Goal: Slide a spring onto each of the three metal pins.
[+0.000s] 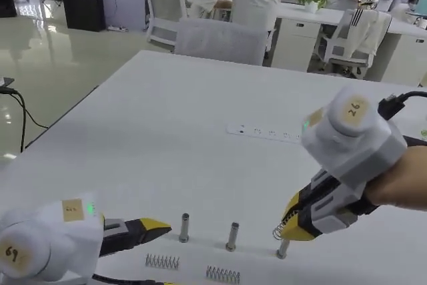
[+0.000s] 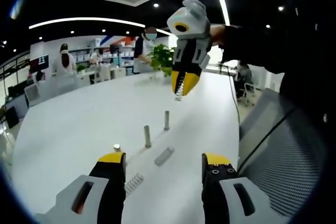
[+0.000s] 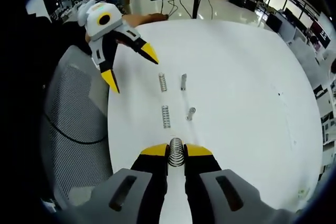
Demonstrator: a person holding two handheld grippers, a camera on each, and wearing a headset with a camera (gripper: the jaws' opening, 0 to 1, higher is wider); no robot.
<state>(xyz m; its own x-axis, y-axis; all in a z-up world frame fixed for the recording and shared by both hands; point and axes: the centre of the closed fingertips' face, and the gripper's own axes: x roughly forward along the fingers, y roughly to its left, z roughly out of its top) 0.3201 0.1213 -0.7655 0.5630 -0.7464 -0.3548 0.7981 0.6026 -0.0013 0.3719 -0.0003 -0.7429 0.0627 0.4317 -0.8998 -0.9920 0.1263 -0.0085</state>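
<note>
White, yellow-tipped left gripper [image 1: 159,227] hovers beside the row of grey metal pins [image 1: 232,235], jaws apart and empty. The right gripper [image 1: 288,229] clamps a coiled steel spring [image 3: 176,152] just above the row's right end, apparently for threading.

The white tabletop [image 1: 167,111] holds grey metal pins [image 1: 232,235] and silver coil springs [image 1: 223,273]; left gripper [image 2: 164,157] and right gripper [image 3: 177,150] are white, jaws black tipped yellow.

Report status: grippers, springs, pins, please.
Right gripper shut on one spring, just above the end pin. Left gripper open, empty. Three pins bare, two springs on table. Nothing in the way.
</note>
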